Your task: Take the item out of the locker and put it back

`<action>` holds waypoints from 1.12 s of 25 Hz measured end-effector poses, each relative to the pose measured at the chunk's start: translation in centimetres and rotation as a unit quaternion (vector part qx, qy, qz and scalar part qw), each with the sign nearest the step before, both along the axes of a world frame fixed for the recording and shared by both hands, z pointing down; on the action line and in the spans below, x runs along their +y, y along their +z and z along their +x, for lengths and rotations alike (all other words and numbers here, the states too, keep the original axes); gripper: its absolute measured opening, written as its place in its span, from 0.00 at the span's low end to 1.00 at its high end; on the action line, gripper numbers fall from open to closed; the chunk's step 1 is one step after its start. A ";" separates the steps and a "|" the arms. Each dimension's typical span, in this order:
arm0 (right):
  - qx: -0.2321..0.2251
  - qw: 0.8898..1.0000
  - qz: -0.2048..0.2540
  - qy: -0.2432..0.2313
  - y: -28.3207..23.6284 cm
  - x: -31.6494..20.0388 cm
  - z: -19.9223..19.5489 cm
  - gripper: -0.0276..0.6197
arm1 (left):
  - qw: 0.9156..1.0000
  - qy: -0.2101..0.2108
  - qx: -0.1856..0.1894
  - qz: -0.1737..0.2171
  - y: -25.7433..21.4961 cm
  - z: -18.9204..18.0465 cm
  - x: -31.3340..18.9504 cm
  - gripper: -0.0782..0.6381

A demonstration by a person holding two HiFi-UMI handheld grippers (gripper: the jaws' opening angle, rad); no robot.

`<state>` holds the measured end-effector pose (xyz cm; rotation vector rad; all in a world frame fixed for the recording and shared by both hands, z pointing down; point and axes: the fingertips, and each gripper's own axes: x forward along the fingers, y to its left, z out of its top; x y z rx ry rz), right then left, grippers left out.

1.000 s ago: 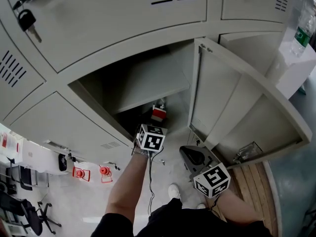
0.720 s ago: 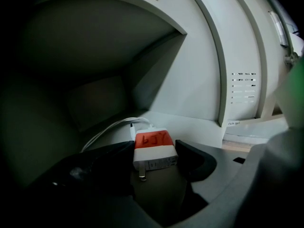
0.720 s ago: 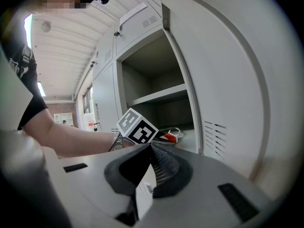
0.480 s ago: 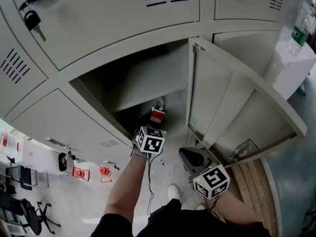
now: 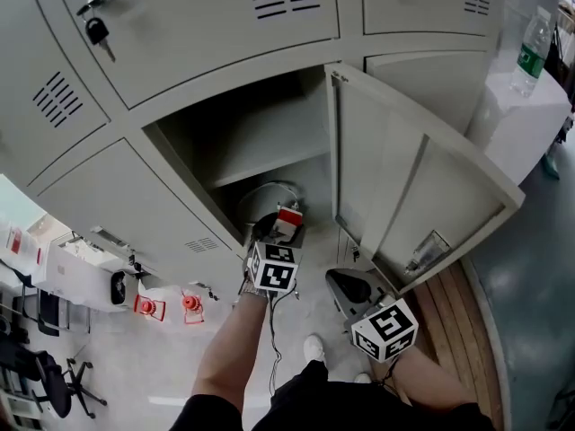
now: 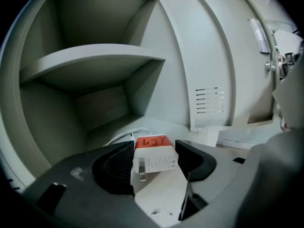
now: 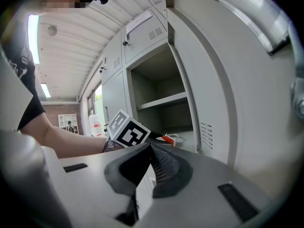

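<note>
A white charger with a red top (image 6: 154, 158) sits between the pads of my left gripper (image 6: 154, 152), which are shut on its sides, prongs pointing toward me. In the head view the charger (image 5: 287, 218) hangs at the mouth of the open lower locker (image 5: 225, 164), just ahead of the left gripper (image 5: 280, 230). A white cable (image 5: 260, 191) lies coiled on the locker floor behind it. My right gripper (image 5: 349, 284) hangs lower right, outside the locker, and is shut on nothing (image 7: 151, 148). The charger (image 7: 167, 139) also shows from the right gripper view.
The locker door (image 5: 404, 187) stands open to the right, close to the right gripper. A shelf (image 6: 90, 61) divides the locker above the charger. Keys (image 5: 97, 32) hang from an upper locker. A bottle (image 5: 530, 57) stands on a white block at far right. Red items (image 5: 144, 306) lie on the floor.
The left gripper has drawn back slightly toward the locker's front edge with the charger. The head view has tilted, and the coiled cable shows behind it. The right gripper has barely moved.
</note>
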<state>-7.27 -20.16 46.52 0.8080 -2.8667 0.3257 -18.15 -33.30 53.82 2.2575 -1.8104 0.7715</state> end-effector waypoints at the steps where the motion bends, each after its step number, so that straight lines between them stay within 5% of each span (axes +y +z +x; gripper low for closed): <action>1: -0.001 1.000 0.001 -0.002 -0.2 0.4 0.2 0.12 | 1.000 -0.002 0.002 0.003 -0.3 0.2 0.5 0.50; 28: -0.022 0.996 0.048 -0.067 -4.2 9.0 6.8 0.12 | 0.987 -0.080 0.085 0.111 -9.7 6.7 17.6 0.50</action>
